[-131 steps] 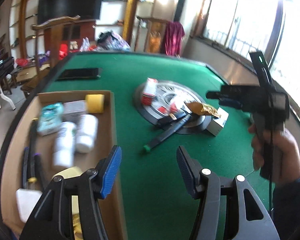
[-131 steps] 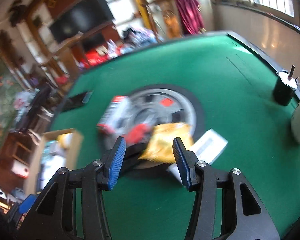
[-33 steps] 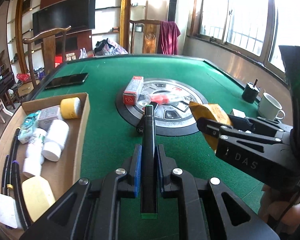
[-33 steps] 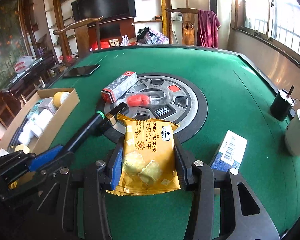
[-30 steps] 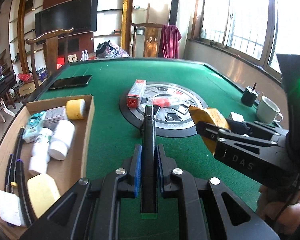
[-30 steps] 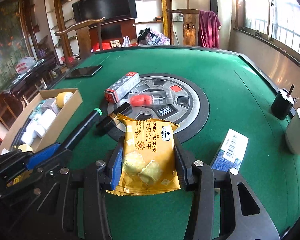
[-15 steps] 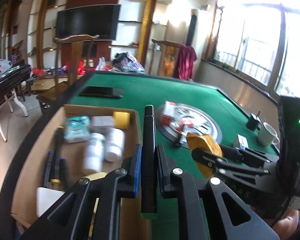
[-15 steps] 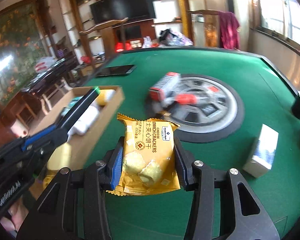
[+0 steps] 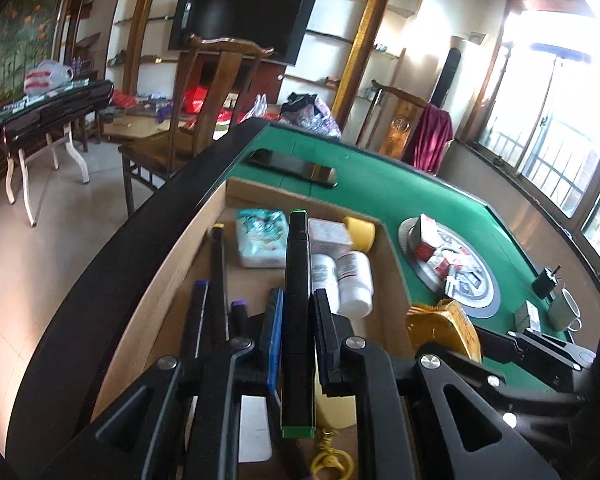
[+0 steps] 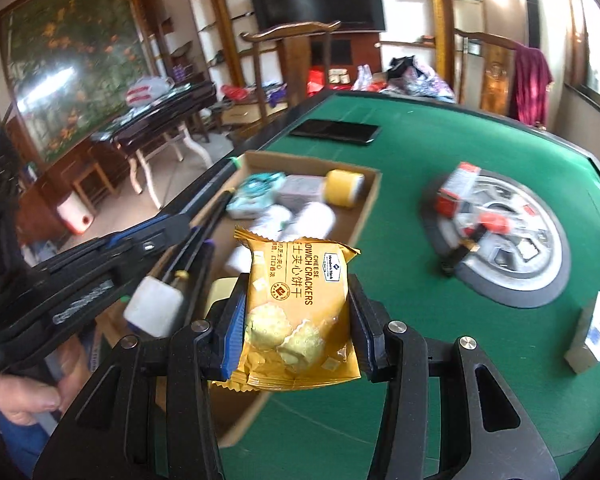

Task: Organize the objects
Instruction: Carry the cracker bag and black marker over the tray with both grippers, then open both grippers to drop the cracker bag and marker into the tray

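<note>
My left gripper (image 9: 297, 312) is shut on a black marker with green ends (image 9: 297, 280) and holds it above the cardboard box (image 9: 204, 236) at the table's left edge. The box holds black pens (image 9: 218, 280), a teal pack (image 9: 260, 236), white bottles (image 9: 354, 276) and a yellow roll (image 9: 360, 229). My right gripper (image 10: 298, 300) is shut on a yellow cheese cracker packet (image 10: 298, 312), held above the box's near right side (image 10: 364, 216). The packet also shows in the left wrist view (image 9: 444, 332). The left gripper's body appears at the left of the right wrist view (image 10: 80, 276).
The green felt table (image 10: 400, 160) has a round metal centre disc (image 10: 512, 248) with a red and white box (image 10: 456, 188) and small items. A black phone (image 10: 334, 131) lies at the far side. A white barcode box (image 10: 592, 332), a mug (image 9: 566, 308) and a black cup (image 9: 544, 282) stand right.
Both grippers have swung left from the table centre to over the cardboard box, still holding the marker and the cracker packet.
</note>
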A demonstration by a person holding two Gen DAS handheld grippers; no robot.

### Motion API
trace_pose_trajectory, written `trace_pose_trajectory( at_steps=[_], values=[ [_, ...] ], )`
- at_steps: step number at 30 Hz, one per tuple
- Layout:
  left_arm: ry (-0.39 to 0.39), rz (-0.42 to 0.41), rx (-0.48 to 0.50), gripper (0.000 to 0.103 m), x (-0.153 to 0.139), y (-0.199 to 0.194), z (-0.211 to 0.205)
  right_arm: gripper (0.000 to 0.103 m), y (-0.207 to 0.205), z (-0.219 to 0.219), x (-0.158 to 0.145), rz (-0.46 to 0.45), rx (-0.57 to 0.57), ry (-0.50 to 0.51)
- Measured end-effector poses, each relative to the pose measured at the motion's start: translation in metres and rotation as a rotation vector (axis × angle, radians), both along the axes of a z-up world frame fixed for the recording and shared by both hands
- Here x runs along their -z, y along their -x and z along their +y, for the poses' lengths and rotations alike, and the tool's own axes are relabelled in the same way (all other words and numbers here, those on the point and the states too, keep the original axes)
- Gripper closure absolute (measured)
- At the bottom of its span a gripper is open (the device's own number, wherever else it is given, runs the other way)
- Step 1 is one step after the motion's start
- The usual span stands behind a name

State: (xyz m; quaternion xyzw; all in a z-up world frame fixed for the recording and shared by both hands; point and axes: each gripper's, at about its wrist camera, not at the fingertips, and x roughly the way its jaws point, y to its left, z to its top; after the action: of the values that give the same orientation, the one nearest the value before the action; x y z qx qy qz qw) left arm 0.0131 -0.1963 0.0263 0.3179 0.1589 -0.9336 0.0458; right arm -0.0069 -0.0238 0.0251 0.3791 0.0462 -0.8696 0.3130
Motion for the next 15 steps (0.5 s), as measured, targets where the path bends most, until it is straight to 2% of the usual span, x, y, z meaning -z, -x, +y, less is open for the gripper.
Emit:
trace_pose_trajectory(
  at_steps=[7, 15],
  values=[
    [-0.044, -0.050, -0.019, 0.090, 0.019, 0.010, -0.011, 0.058, 0.012, -0.031, 0.025, -0.058, -0.012, -0.047],
    [-0.066, -0.057, -0.033, 0.090, 0.026, 0.011, -0.018, 0.058, 0.026, -0.049, 0.035, -0.057, 0.012, -0.080]
  ],
)
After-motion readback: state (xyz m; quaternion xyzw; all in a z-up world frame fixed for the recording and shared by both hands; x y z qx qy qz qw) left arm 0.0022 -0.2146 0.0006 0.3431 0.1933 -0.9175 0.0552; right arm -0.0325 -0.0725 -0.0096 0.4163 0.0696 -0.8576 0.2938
